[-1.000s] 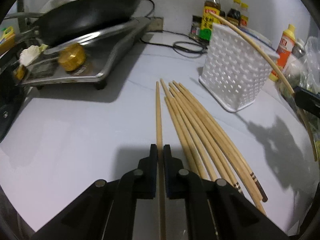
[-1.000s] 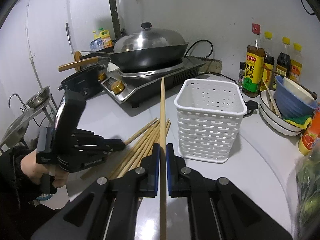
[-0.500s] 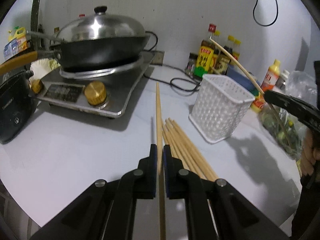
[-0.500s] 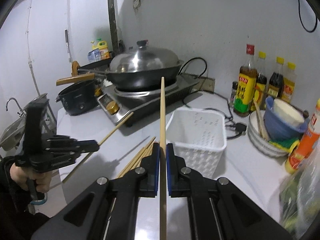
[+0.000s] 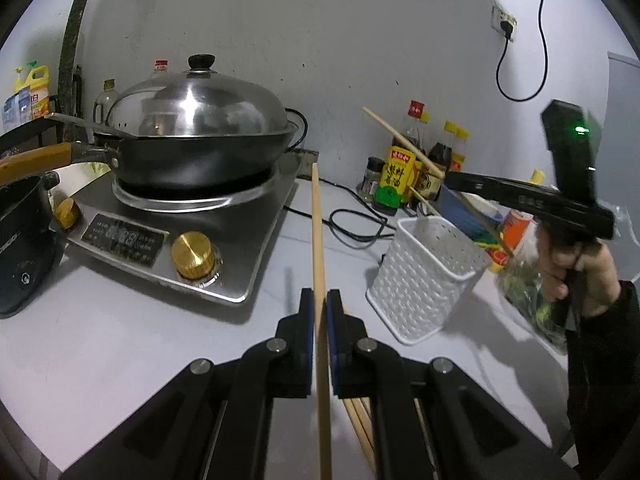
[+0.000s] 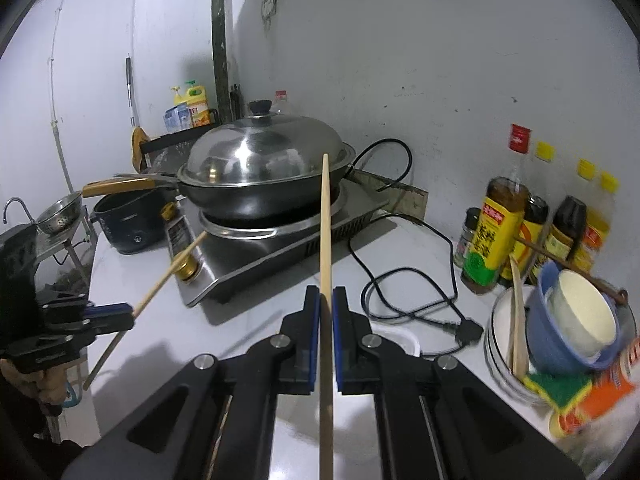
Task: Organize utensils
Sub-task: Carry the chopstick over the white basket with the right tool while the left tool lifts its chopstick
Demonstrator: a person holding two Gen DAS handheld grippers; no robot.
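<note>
Holding one chopstick [image 5: 318, 240] in our left claw [image 5: 319, 320] and another [image 6: 326, 240] in our right claw [image 6: 326, 320], we see the basket [image 5: 424, 276] empty ahead-right; several chopsticks [image 5: 360, 416] remain on the bench [image 5: 100, 340] beneath.

A home kitchen, plainly lived in. Ahead and left of the left gripper [image 5: 319, 312] a lidded wok [image 5: 200, 136] sits on an induction cooker [image 5: 176, 236] on the white table [image 5: 100, 340]. Ahead to its right stand sauce bottles [image 5: 398, 172] against a scuffed wall and a white perforated basket [image 5: 428, 276]. From the right gripper [image 6: 326, 312], stacked bowls [image 6: 560, 328] and a sponge lie to the right, while a dark cooker pot [image 6: 128, 224], a strainer [image 6: 60, 210] and a tap [image 6: 14, 208] show far left
</note>
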